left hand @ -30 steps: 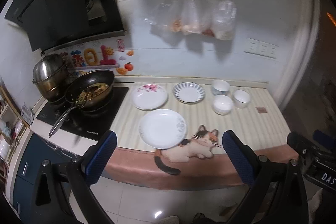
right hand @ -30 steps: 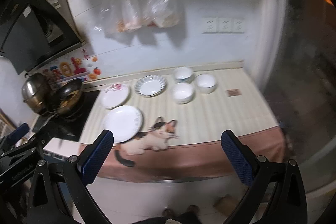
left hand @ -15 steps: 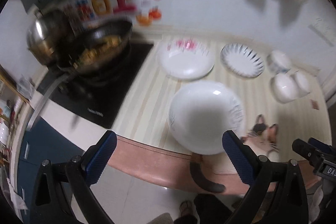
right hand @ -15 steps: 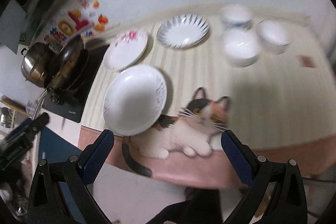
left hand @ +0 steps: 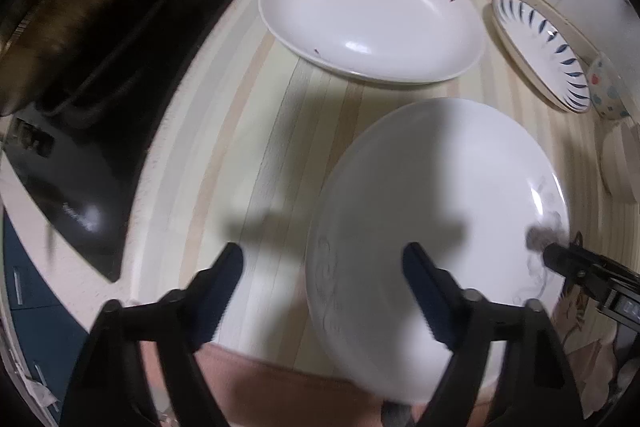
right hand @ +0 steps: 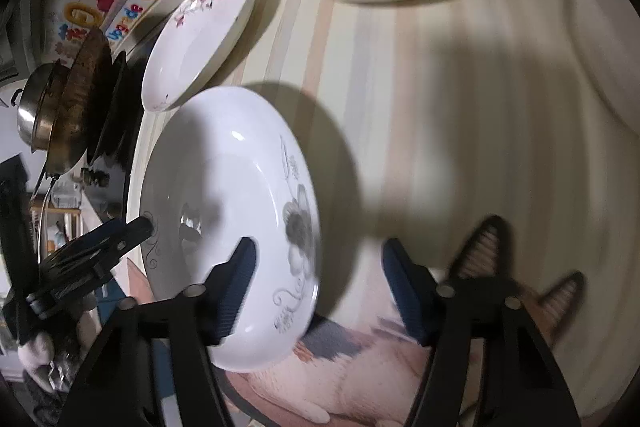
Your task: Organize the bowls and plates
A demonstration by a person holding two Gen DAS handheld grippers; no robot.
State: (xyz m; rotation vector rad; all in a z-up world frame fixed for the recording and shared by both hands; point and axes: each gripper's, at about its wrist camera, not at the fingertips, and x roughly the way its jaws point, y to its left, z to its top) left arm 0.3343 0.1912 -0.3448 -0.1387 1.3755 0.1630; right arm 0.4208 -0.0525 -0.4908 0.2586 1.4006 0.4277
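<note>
Two claws close on the grey-patterned plate at the table's front edge

The left claw (left hand: 320, 287) hangs with its jaws apart astride the left rim of the white plate (left hand: 436, 227), one finger over the dish and the other over the striped table (left hand: 256, 155). The right claw (right hand: 316, 283), also spread and holding nothing, straddles the opposite, grey-flowered rim, so the plate lies between the two tools, each about equally near. It sits flat at the near edge, partly over the cat picture (right hand: 360, 379). Behind it rest the pink-flowered plate (left hand: 368, 15) and, to its right, the blue-rayed plate (left hand: 540, 51), with pale bowls (left hand: 616, 163) at the far right. Either claw looks placed to pinch a rim for stacking, probably onto the pink-flowered plate.
</note>
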